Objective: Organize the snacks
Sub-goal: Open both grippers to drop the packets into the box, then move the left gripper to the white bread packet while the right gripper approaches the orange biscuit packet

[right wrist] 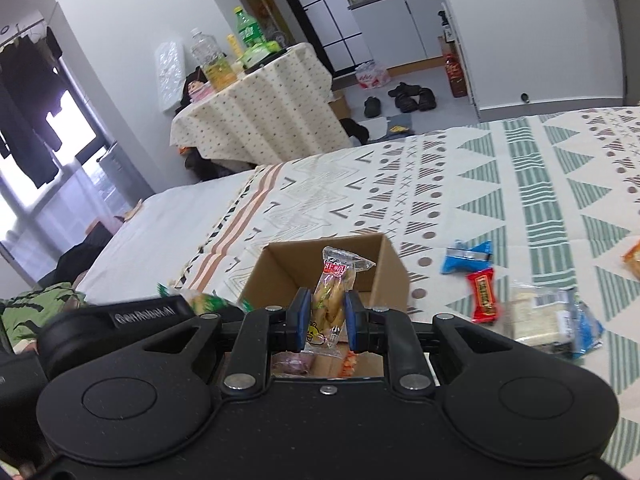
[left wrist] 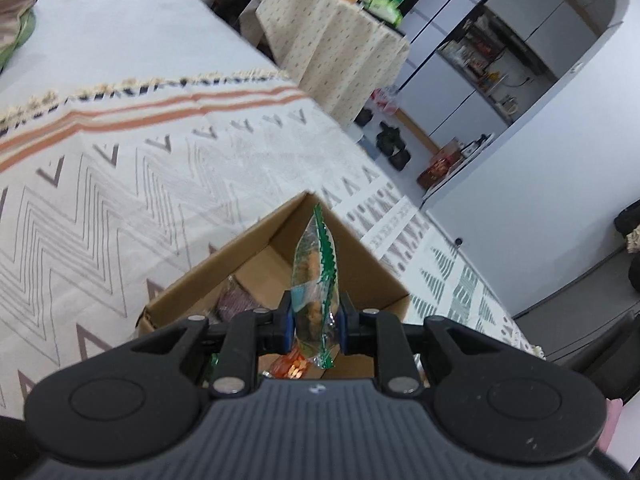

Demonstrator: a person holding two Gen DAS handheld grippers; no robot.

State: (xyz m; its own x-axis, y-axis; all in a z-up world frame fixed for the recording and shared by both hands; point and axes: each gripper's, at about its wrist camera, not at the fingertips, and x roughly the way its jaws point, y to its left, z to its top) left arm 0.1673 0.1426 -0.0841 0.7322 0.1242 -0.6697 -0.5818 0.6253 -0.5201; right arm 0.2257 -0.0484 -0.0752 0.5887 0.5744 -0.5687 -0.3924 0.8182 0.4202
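Observation:
An open cardboard box [left wrist: 208, 276] [right wrist: 392, 268] stands on the patterned bed cover. My left gripper [left wrist: 314, 320] is shut on a clear snack bag with a green edge [left wrist: 316, 276] and holds it over the box. My right gripper [right wrist: 326, 320] is shut on a clear packet of yellow snacks with a red label [right wrist: 332, 292], also over the box. A purple packet [left wrist: 236, 300] [right wrist: 292, 362] and an orange packet [left wrist: 292, 366] [right wrist: 349, 364] lie inside the box.
Loose snacks lie on the cover right of the box: a blue packet [right wrist: 466, 256], a red bar [right wrist: 484, 294], a clear pack of pale biscuits [right wrist: 552, 320], an orange one [right wrist: 632, 260]. A cloth-covered table with bottles [right wrist: 260, 112] stands beyond the bed.

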